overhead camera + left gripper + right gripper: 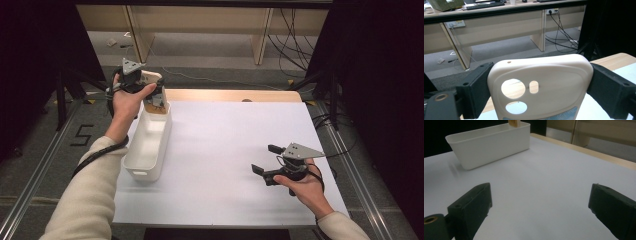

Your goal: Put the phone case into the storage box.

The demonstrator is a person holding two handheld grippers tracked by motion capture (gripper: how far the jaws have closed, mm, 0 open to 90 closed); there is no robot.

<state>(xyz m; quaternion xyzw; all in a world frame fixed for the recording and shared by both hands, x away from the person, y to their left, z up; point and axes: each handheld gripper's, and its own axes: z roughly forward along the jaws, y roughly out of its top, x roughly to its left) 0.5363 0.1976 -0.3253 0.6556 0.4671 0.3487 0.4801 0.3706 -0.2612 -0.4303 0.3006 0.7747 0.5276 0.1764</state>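
One cream phone case is all that seems to be in play here, and the left gripper is clamping it by its long edges, jaws spread wide around it, pads pressing on either side. That gripper is hanging over the far end of the white bin, with the case's lower end dipping just below the rim, right under the jaws; in the right gripper view a sliver of it is poking up over the bin's far wall. I would judge the pick-up to be done and the carry all but finished: the case is sitting above the bin, but it is not lying in it yet, so the lowering and the letting go are still to come. Moving rightward, the white table top is lying bare between the two hands. The right gripper is resting low near the table's near right corner, jaws standing wide with nothing between them, the bin well apart from it and ahead of its jaws.
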